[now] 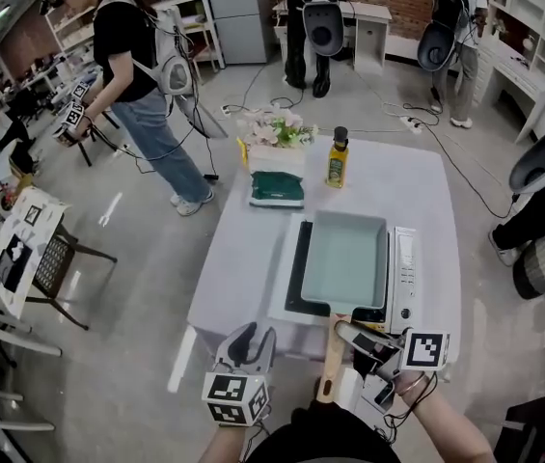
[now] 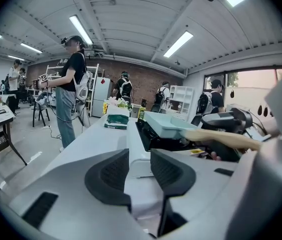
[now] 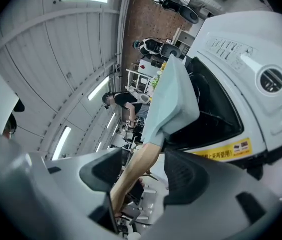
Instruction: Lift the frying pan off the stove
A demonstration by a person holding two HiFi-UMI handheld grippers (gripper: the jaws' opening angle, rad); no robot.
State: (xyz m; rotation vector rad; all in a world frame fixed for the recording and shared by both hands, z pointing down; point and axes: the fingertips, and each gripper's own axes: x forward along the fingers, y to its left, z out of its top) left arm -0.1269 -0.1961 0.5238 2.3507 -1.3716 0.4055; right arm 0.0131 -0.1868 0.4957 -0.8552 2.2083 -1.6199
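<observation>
A light-blue rectangular frying pan (image 1: pixel 347 258) rests on the black top of a white stove (image 1: pixel 405 268), its wooden handle (image 1: pixel 331 360) pointing toward me. My right gripper (image 1: pixel 349 334) is at the handle, open, with the handle (image 3: pixel 133 176) running between its jaws beside the left pad and a gap to the right pad. In the right gripper view the pan (image 3: pixel 173 99) and the stove (image 3: pixel 240 59) lie just ahead of the gripper (image 3: pixel 143 171). My left gripper (image 1: pixel 251 340) hovers off the table's near edge, open and empty (image 2: pixel 140 171); the pan (image 2: pixel 165 124) shows to its right.
On the white table (image 1: pixel 243 249) beyond the stove stand an oil bottle (image 1: pixel 337 158), a green pack (image 1: pixel 277 189) and flowers (image 1: pixel 274 128). A person (image 1: pixel 142 75) stands at the far left; a chair (image 1: pixel 60 258) is left of the table. Cables cross the floor.
</observation>
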